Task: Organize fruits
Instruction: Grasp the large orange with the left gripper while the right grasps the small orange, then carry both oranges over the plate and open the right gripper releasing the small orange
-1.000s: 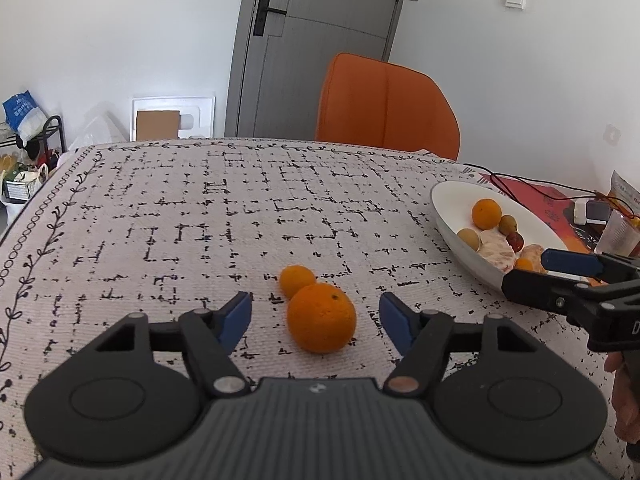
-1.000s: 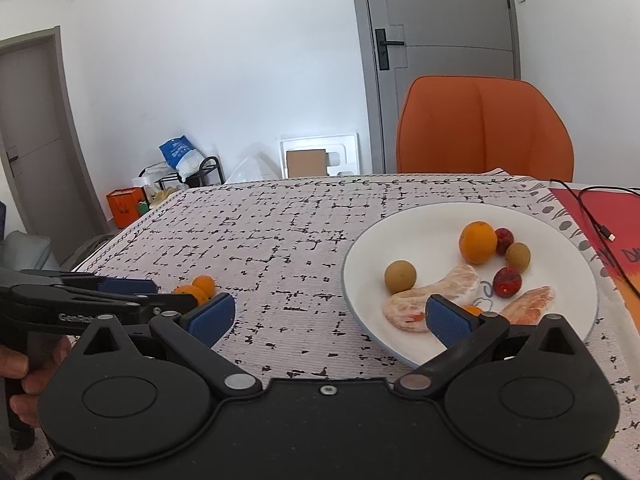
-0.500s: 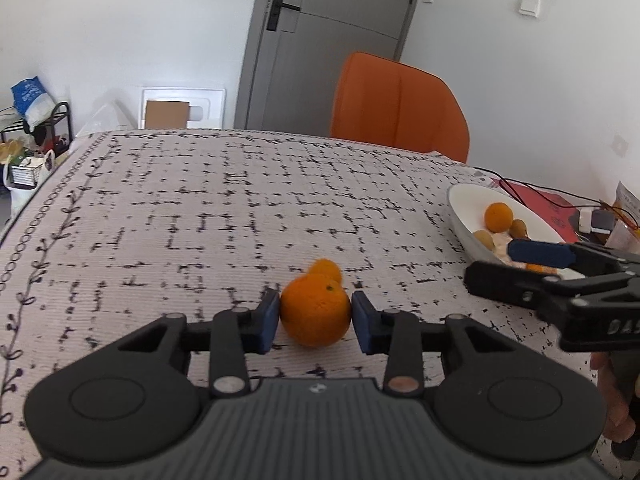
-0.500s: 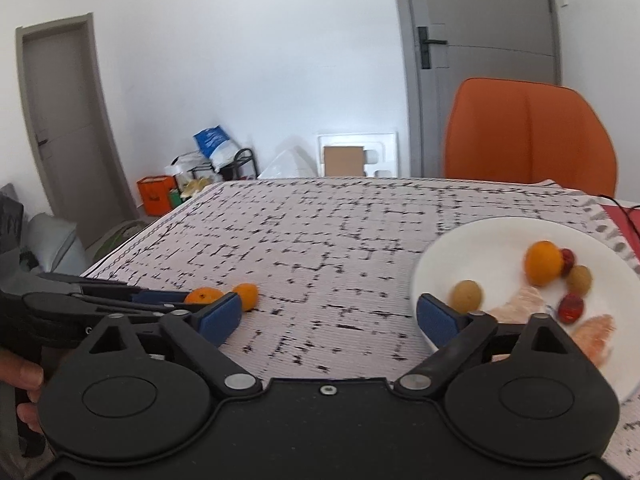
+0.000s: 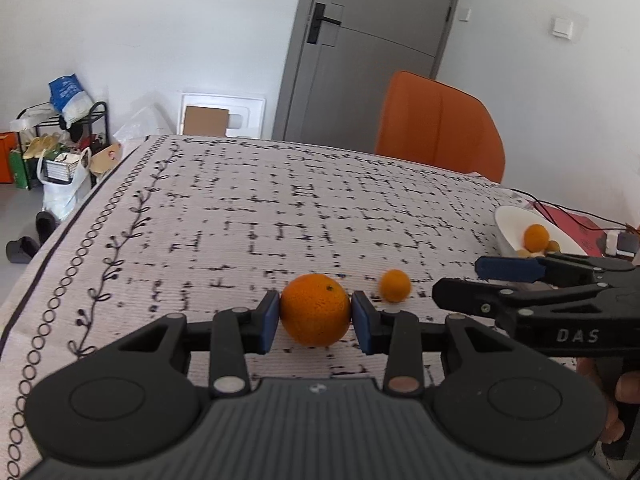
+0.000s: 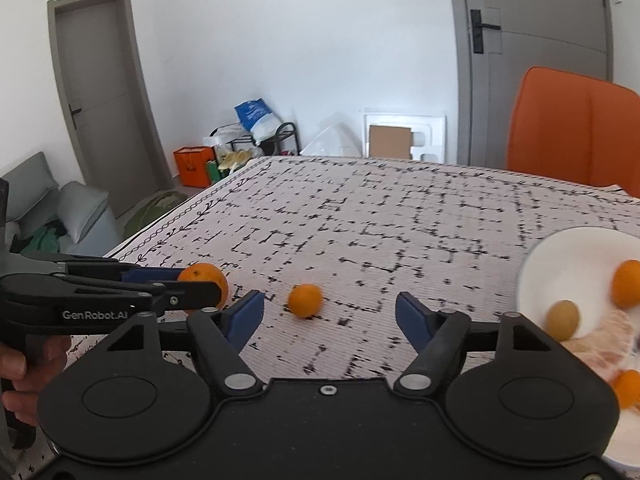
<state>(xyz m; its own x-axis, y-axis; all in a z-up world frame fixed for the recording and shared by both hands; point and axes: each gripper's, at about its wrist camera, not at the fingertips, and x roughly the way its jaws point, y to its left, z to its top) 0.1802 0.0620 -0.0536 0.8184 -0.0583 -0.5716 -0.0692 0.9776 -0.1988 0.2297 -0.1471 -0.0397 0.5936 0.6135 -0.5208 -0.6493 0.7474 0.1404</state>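
Observation:
My left gripper is shut on a large orange, held just above the patterned tablecloth; it also shows in the right wrist view. A small mandarin lies on the cloth just right of it, and in the right wrist view it sits ahead between my open, empty right gripper's fingers. The right gripper appears at the right of the left wrist view. A white plate at the right holds an orange, small round fruits and peeled citrus segments.
An orange chair stands behind the table's far edge. A red mat with cables lies beyond the plate. The tablecloth's left edge drops toward floor clutter and a rack.
My left gripper closed on the large orange and lifted it slightly leftward, away from the small mandarin. My right gripper swung left from the plate toward the mandarin.

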